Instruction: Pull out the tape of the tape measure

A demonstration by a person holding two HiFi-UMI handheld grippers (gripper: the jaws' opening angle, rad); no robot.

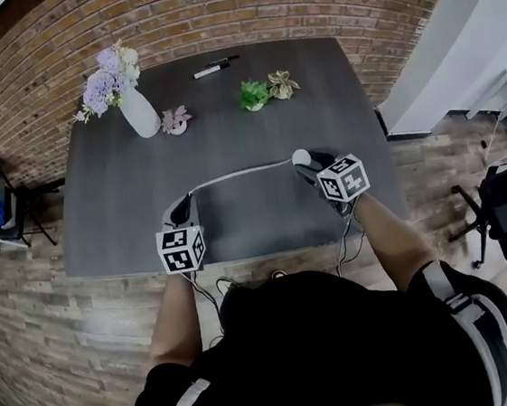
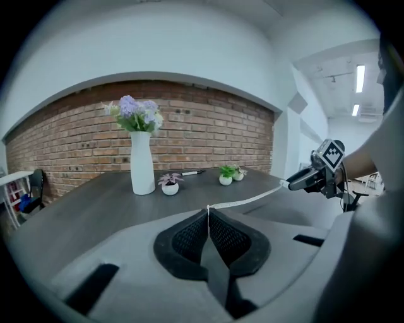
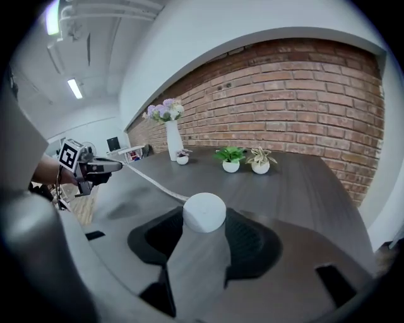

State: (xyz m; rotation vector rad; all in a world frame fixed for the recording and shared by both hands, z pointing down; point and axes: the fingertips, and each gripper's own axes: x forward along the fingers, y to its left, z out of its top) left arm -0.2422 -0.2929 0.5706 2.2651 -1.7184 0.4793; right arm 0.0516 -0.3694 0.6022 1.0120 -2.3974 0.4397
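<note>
The tape measure point(image 3: 204, 212) is a round white case, and my right gripper point(image 3: 204, 221) is shut on it between its black pads. A thin white tape point(image 1: 236, 173) runs from the case point(image 1: 301, 157) leftward over the dark table point(image 1: 127, 212) to my left gripper point(image 1: 182, 212). In the left gripper view the jaws are pressed together on the tape's end point(image 2: 207, 209), and the tape point(image 2: 247, 200) stretches away to the right gripper point(image 2: 302, 181). From the right gripper view the tape point(image 3: 154, 182) leads off to the left gripper point(image 3: 104, 166).
A white vase of purple flowers point(image 1: 136, 109) stands at the table's back left, with a small pink plant point(image 1: 175, 120) beside it. Two small potted plants point(image 1: 266, 90) and a black marker point(image 1: 213, 67) lie toward the back. A black chair point(image 1: 498, 197) stands at the right.
</note>
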